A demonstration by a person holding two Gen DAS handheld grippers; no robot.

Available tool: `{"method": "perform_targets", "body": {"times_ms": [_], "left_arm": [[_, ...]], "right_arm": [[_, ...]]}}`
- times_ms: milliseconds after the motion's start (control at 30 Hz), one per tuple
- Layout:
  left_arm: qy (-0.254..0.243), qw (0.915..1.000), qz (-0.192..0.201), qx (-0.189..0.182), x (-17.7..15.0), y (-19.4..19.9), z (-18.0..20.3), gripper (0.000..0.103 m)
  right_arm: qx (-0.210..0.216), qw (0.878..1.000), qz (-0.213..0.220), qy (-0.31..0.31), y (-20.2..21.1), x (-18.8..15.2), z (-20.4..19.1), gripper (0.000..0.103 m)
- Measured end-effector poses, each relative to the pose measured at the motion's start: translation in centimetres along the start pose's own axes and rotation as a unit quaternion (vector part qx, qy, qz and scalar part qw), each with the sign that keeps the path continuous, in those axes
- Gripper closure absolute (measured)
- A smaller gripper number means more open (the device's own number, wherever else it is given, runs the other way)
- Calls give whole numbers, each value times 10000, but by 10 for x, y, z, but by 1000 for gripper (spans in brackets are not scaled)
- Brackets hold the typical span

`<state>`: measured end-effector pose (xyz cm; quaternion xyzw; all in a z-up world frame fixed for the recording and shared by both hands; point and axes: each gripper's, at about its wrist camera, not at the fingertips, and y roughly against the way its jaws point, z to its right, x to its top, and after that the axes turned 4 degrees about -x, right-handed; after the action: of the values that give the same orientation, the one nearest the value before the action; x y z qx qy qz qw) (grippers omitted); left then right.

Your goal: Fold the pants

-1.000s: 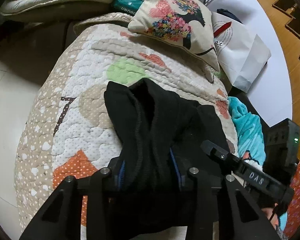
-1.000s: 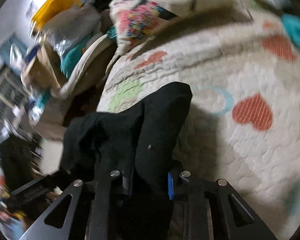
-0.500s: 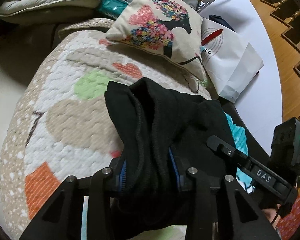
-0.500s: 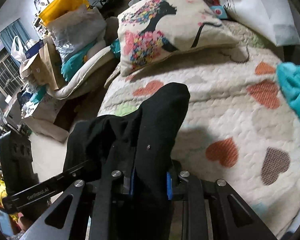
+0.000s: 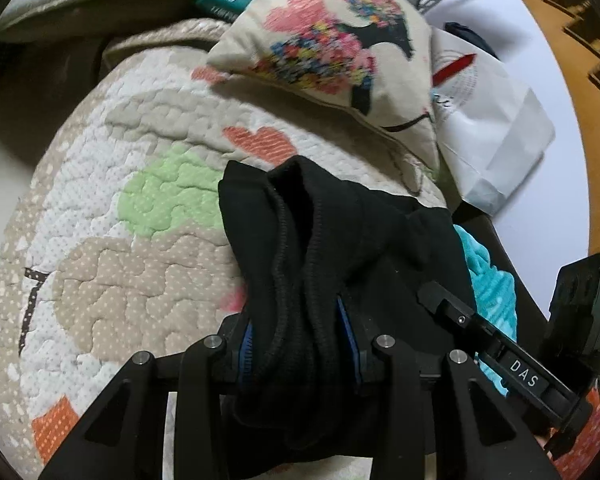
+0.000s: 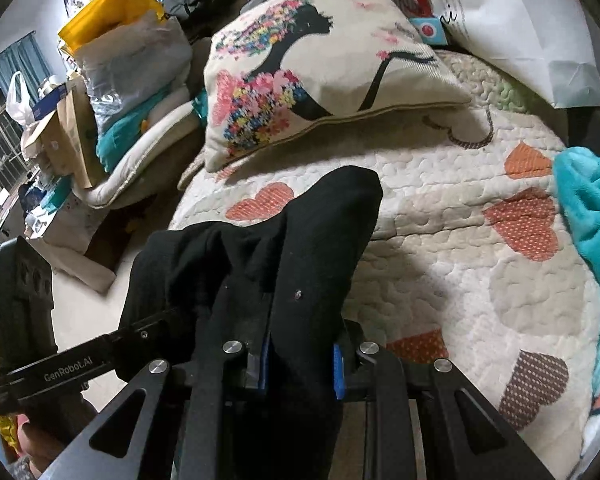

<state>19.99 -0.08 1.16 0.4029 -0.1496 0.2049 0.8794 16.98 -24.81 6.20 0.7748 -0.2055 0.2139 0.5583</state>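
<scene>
The black pants (image 5: 332, 248) are bunched and held up above a quilted bed cover with heart shapes (image 5: 140, 208). My left gripper (image 5: 300, 344) is shut on a ribbed fold of the pants. My right gripper (image 6: 300, 360) is shut on another fold of the pants (image 6: 320, 248), which stands up over its fingers. The two grippers are close together: the right gripper shows in the left wrist view (image 5: 512, 364), and the left gripper shows in the right wrist view (image 6: 72, 364). The fingertips of both are hidden by cloth.
A flower-print pillow (image 6: 320, 68) lies at the head of the quilt (image 6: 480, 240). A white paper bag (image 5: 496, 120) stands behind it. A teal blanket (image 6: 592, 208) lies at the right edge. Bags and boxes (image 6: 112, 60) are piled on the floor at the left.
Both grippers have kept their hold on the pants. The views have shifted slightly: the pillow now sits closer and the pants hang a little lower over the quilt.
</scene>
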Motion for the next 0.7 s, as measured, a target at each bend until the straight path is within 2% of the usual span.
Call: {"method": "perform_targets", "body": {"times_ms": [300, 467, 600, 700], "left_arm": [[292, 9995, -83, -7, 5, -15, -27, 68], [8, 9998, -48, 192, 5, -16, -22, 68], [-274, 9989, -24, 389, 3, -17, -13, 68], [-437, 9979, -15, 480, 1, -17, -11, 68]], "right_arm": [[-133, 9997, -157, 163, -32, 2, -5, 78], [-211, 9995, -200, 143, -37, 1, -1, 78], [-462, 9980, -202, 386, -40, -4, -6, 77], [-544, 9974, -263, 391, -41, -8, -6, 69]]}}
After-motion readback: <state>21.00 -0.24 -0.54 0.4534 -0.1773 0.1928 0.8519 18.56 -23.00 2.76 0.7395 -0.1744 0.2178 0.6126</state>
